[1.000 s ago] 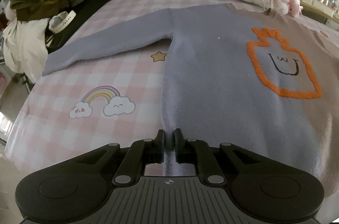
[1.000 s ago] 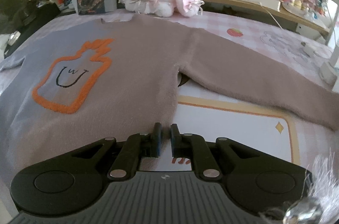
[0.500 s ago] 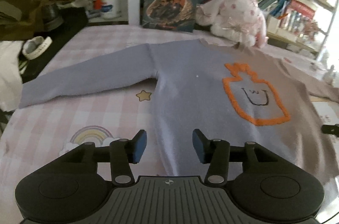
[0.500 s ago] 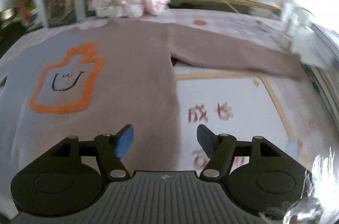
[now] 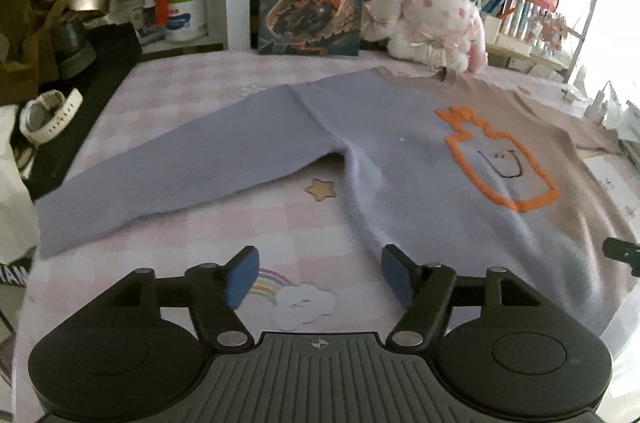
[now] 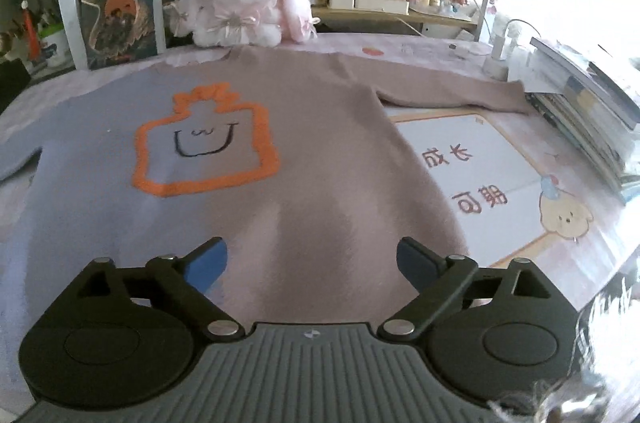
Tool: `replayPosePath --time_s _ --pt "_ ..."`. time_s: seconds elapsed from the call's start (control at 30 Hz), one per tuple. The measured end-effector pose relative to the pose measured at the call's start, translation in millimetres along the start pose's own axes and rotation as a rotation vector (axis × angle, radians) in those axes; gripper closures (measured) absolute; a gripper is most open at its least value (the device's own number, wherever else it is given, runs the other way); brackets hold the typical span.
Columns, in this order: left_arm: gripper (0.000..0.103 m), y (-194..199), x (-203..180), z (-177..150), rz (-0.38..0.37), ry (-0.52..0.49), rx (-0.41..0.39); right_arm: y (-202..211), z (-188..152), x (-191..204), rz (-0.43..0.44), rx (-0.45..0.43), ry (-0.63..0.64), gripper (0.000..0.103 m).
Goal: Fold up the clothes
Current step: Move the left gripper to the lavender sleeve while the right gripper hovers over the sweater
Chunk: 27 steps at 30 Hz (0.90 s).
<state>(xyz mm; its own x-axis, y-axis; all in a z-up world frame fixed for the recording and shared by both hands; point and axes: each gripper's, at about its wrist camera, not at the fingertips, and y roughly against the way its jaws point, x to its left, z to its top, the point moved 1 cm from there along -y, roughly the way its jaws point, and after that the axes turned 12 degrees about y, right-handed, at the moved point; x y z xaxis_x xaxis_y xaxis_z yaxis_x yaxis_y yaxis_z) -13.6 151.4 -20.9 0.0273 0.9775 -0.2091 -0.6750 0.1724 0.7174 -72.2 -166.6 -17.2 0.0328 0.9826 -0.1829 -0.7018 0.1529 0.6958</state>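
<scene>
Jaws of the left gripper (image 5: 318,277) are opening, wide apart now where a second ago they were pinched shut at the sweater's near hem – nothing is between them but the checked cloth of the bench (image 5: 208,235) and its rainbow print. The right gripper (image 6: 312,261) has done the same; its jaws are opening over the near hem and grip nothing. Both have drawn back toward the near side. The sweater (image 5: 400,183) lies flat and face up on the bench, collar far, lilac sleeve (image 5: 180,175) out to the left, beige sleeve (image 6: 448,91) out to the right. By my reading the spreading is finished and no fold is made yet – a sleeve likely comes next.
</scene>
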Motion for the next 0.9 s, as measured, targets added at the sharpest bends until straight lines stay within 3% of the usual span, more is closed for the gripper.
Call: replayPosePath --time_s 0.3,0.9 --pt "0.032 0.8 37.8 7.7 0.049 0.057 -0.006 6.2 14.6 37.2 -0.006 -0.032 0.048 0.01" --pt "0.031 14.3 128.0 15.0 0.242 0.302 -0.068 5.7 24.0 77.7 0.086 -0.05 0.179 0.01"
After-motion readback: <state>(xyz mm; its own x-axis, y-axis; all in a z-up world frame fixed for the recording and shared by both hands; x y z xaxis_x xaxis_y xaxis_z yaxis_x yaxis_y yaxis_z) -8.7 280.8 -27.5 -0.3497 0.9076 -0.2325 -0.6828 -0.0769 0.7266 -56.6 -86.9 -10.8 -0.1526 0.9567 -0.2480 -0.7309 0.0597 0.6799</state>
